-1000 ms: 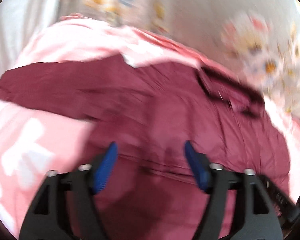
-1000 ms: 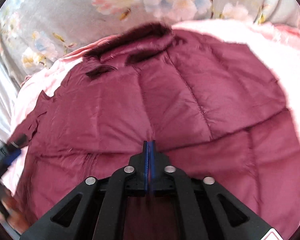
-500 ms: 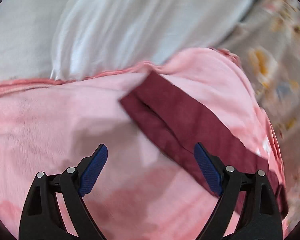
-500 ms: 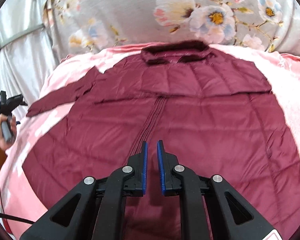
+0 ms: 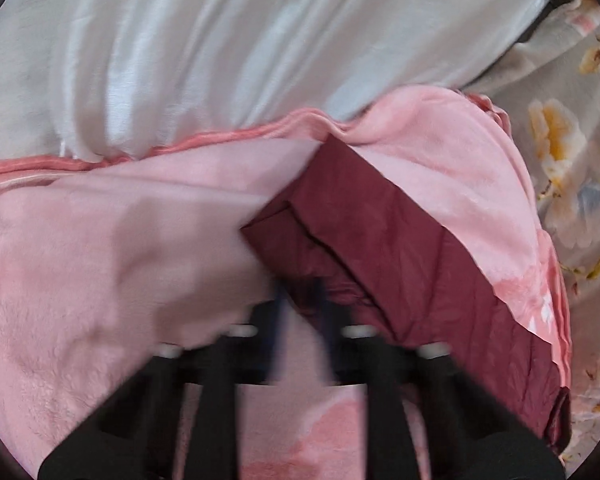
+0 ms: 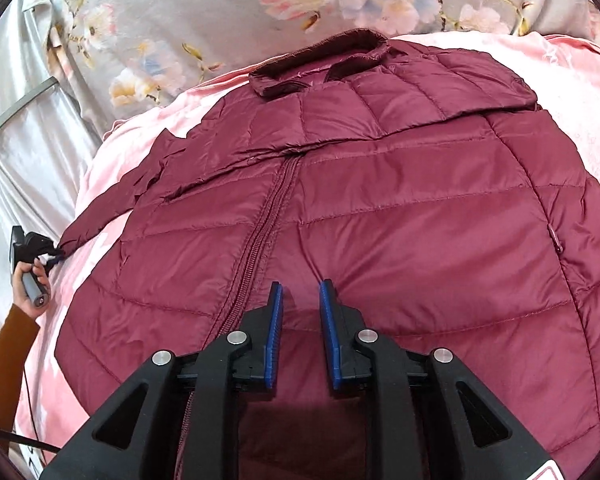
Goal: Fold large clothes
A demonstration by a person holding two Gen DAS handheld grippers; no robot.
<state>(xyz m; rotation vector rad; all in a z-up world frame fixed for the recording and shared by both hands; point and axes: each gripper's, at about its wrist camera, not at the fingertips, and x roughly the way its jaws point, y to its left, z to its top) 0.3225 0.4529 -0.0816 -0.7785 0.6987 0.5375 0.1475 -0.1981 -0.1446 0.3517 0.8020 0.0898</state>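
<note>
A maroon quilted jacket (image 6: 380, 200) lies front up on a pink blanket (image 6: 580, 80), zip (image 6: 268, 216) closed and collar (image 6: 320, 56) at the far side. Its left sleeve (image 6: 112, 208) stretches out sideways. In the left wrist view the sleeve's cuff end (image 5: 380, 248) reaches my left gripper (image 5: 300, 284), whose blurred jaws are closing on the cuff. From the right wrist view, the left gripper (image 6: 36, 246) touches the sleeve tip. My right gripper (image 6: 300, 286) hovers over the jacket's lower front beside the zip, its jaws slightly apart and opening, nothing between them.
A grey floral sheet (image 6: 220, 8) lies beyond the collar. Pale silky fabric (image 5: 220, 40) hangs past the blanket's edge (image 5: 100, 260) on the sleeve side. A person's hand (image 6: 32, 284) in an orange sleeve (image 6: 4, 352) holds the left gripper.
My left gripper swung from over the jacket body out to the sleeve end, and its wide jaws came together at the cuff. The right gripper drew back and its shut jaws parted a little.
</note>
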